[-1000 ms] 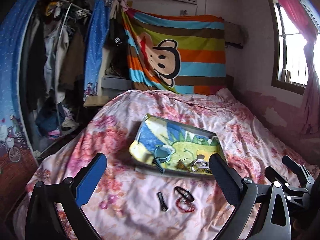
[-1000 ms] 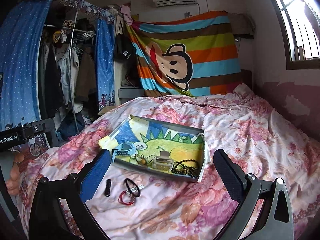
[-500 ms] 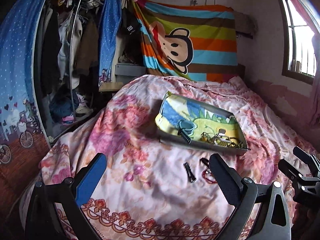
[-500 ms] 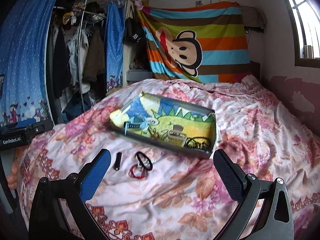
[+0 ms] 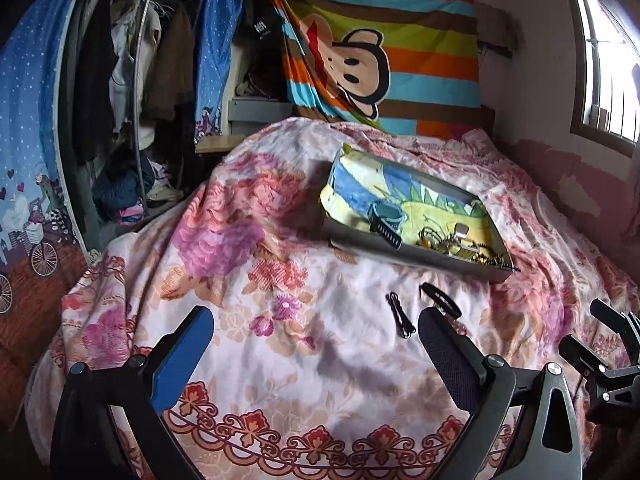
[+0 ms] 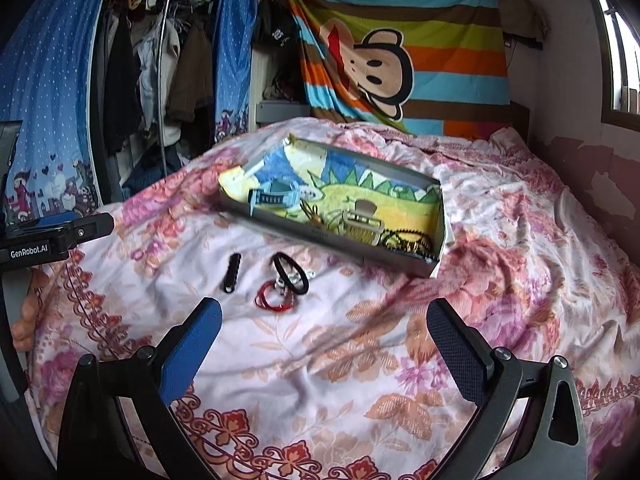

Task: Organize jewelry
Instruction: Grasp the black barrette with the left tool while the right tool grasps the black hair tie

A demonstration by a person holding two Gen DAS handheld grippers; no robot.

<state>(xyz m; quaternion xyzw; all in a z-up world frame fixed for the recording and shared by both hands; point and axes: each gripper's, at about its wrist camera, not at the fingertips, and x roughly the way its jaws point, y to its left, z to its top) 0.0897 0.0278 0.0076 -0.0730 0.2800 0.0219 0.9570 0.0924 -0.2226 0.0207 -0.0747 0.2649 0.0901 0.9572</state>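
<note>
A shallow grey box (image 6: pixel 332 238) with a cartoon-print lining sits on the floral bed cover and also shows in the left wrist view (image 5: pixel 412 258). It holds a blue watch (image 6: pixel 276 196), a pale hair claw (image 6: pixel 360 226) and dark beads (image 6: pixel 408 242). On the cover in front of it lie a black hair clip (image 6: pixel 232 272), a black band (image 6: pixel 291 272) and a red cord bracelet (image 6: pixel 274 300). The clip (image 5: pixel 400 314) and band (image 5: pixel 440 298) show in the left wrist view. My left gripper (image 5: pixel 316 344) and right gripper (image 6: pixel 324 336) are both open and empty, held above the bed's near end.
An open wardrobe (image 6: pixel 152 68) with hanging clothes and blue curtains stands to the left. A striped monkey blanket (image 6: pixel 400 56) hangs on the far wall. A window (image 5: pixel 608 80) is at the right. The other gripper's body shows at the left edge (image 6: pixel 48 240).
Both grippers have pulled back from the box toward the bed's near end, so the box and loose items look farther away. Both stay open and empty. Nothing on the bed moved.
</note>
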